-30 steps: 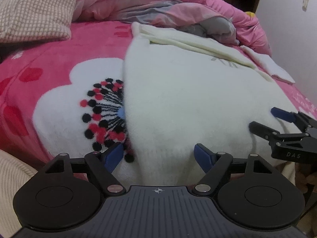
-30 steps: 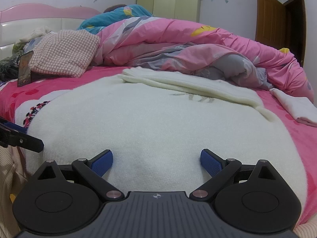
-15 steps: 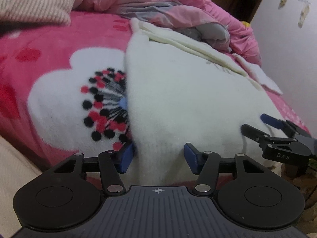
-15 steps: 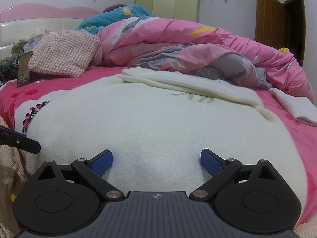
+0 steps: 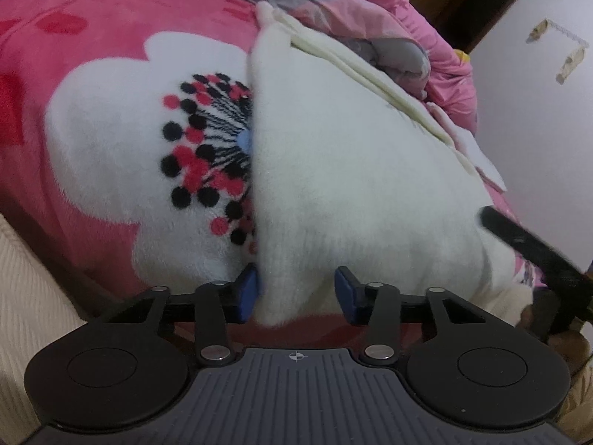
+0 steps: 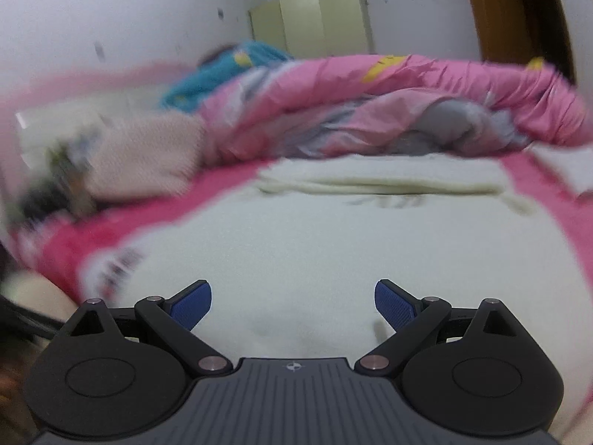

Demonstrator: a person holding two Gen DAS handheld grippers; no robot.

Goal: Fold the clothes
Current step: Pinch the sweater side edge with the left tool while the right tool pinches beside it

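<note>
As we judged the white garment (image 5: 355,170) soft | left gripper (image 5: 295,293) half-open astride its corner | right gripper (image 6: 292,306) wide, empty.

I count: one white sweater (image 5: 355,185), one pink blanket (image 5: 111,55), one quilt (image 6: 407,104), two grippers.

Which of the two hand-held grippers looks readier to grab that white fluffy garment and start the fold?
Left. The left hand-held gripper already straddles the near corner of the white garment, its jaws partly closed around it. The right hand-held gripper hovers wide open over flat cloth, with no edge between its fingers.
</note>
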